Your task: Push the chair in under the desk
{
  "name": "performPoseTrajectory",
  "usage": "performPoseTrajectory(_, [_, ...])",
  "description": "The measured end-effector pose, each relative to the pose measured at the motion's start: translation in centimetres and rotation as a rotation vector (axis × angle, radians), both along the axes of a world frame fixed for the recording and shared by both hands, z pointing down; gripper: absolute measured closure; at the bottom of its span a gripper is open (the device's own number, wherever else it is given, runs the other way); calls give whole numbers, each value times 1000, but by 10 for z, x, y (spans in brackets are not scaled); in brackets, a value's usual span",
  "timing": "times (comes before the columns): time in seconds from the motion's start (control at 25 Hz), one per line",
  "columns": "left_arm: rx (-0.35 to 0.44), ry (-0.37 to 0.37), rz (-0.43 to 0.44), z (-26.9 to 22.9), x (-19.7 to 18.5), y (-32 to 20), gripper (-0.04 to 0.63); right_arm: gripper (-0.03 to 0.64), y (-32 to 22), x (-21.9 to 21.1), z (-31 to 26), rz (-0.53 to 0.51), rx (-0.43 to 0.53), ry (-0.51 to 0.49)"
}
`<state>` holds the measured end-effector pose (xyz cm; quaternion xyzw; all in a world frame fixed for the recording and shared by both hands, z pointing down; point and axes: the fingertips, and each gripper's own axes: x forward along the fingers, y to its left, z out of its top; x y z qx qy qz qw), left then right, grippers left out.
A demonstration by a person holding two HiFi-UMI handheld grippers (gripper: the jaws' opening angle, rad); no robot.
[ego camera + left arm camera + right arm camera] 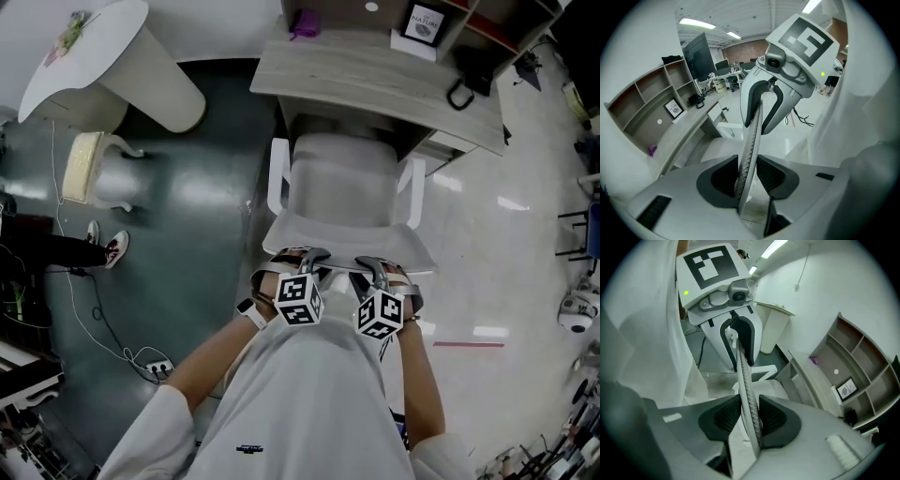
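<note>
White shirt [309,403] nearest, then two claws side by side. Left gripper [300,258] clamped narrow on the perforated top edge of the chair back [345,242]. Right gripper [375,267] pinching the same edge just beside it, a pad on each face. Nothing else held.

Next out: chair [342,178], one, light grey. Seat front tucked just under the desk [375,75] edge, back and most of the seat out in the open. Two white armrests, left armrest [277,178] and right armrest [415,192], the right one close beside the desk's underframe panel [433,150].

On the desk top: one purple item [304,23], one framed picture [424,23] in a lower compartment of the shelf unit [511,28], one black thing with a loop handle [466,86] at the right end. Can't tell what that is.

Left of the chair, on dark green floor [206,281]:
- one power strip [155,366] with a thin white cable [84,309] running off
- two red-and-white sneakers [112,247] on a person at the left edge
- one cream chair [84,167]
- one round white table [84,47] on a fat pedestal, near the desk's left corner, apart from the chair

Right side: pale glossy floor [487,244], one short red strip [469,344].
</note>
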<state>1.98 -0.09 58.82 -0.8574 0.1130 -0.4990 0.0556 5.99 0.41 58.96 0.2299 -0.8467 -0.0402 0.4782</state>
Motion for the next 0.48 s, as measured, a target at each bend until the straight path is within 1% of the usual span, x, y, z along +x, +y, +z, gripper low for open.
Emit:
performPoseTrajectory(0.28, [17,2,4,-1,4,-39,471,485,-40,4,-2,7,-20,-17])
performPoseTrajectory(0.48, [26,-3,33,-1,0,-58,469,485,-57,0,-2,35,-31,-20])
